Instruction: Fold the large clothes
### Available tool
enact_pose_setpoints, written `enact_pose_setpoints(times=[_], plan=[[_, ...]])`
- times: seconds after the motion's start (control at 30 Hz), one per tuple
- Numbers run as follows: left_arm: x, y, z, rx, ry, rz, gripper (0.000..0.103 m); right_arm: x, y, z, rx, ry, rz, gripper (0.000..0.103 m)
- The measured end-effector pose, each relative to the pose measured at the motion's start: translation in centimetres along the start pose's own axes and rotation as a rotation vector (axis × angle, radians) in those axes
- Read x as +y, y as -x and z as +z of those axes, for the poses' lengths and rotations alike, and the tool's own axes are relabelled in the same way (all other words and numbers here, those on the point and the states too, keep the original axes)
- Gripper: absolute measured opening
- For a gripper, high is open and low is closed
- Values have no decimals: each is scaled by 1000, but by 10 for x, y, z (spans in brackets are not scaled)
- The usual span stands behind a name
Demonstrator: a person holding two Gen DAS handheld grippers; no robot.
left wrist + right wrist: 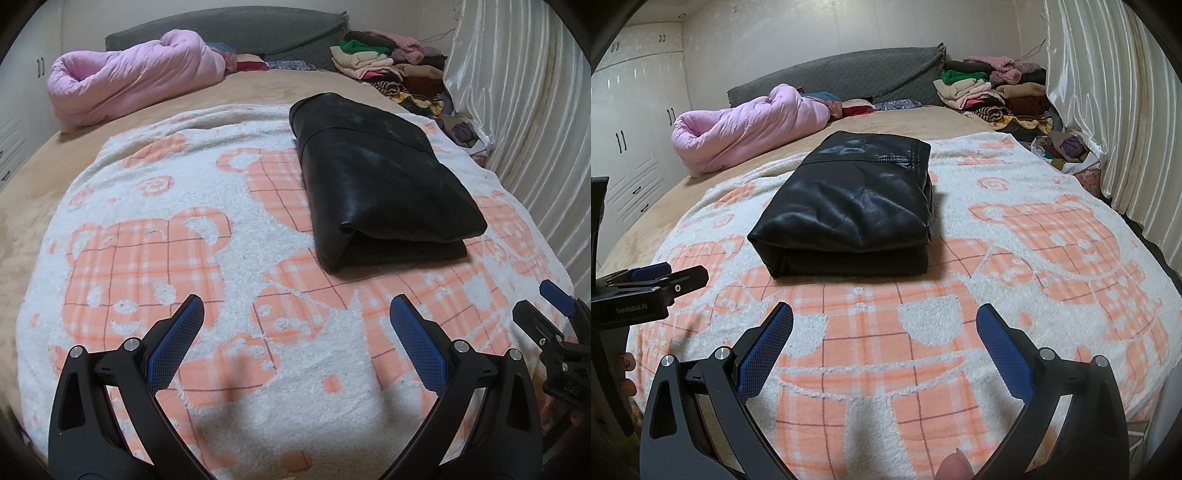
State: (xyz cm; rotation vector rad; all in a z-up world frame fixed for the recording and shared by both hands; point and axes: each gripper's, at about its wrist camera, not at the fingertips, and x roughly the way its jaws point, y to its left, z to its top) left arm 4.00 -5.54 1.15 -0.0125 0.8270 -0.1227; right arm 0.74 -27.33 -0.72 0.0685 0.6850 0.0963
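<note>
Black leather-look garment (pixel 384 177), folded into a thick rectangular bundle, is lying on the white fleece blanket with orange checked bears (pixel 229 236), which I am using as a work surface over the tan bedspread (pixel 258 85). In my left wrist view it is sitting at about one o'clock from my left gripper (pixel 295 314); in my right wrist view the same bundle (pixel 849 206) is sitting at about eleven o'clock from my right gripper (pixel 884 321), so it is resting between my two tools and ahead of both. Both pairs of blue-padded fingers are gaping wide and gripping nothing, hanging just above the blanket and well clear of the bundle, which I judge is because this piece is looking finished. Its long axis is running away from me toward twelve o'clock, toward the grey headboard cushion (pixel 236 29), with the rounded folded edge facing me at six o'clock and what looks like a seamed band at the far end. It is lying flat, layers stacked, one lower layer peeking out beneath the near edge. Beyond, a rolled pink quilt (pixel 136 77) is sitting at ten o'clock and a heap of mixed clothes (pixel 391 66) is waiting at one o'clock beside the pale satin curtain (pixel 517 110), probably my supply for the next piece.
</note>
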Motion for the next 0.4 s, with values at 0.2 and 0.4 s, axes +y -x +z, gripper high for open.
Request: enact_pose_setpoints(times=[0.2,0.4], plan=[[3,-2,1,-4,17,-13,95,-19,11,-1,-22,-88,-22,99],[73,-24,16,78,171,14,95,-145,53,-11,-95,-328,-279,99]])
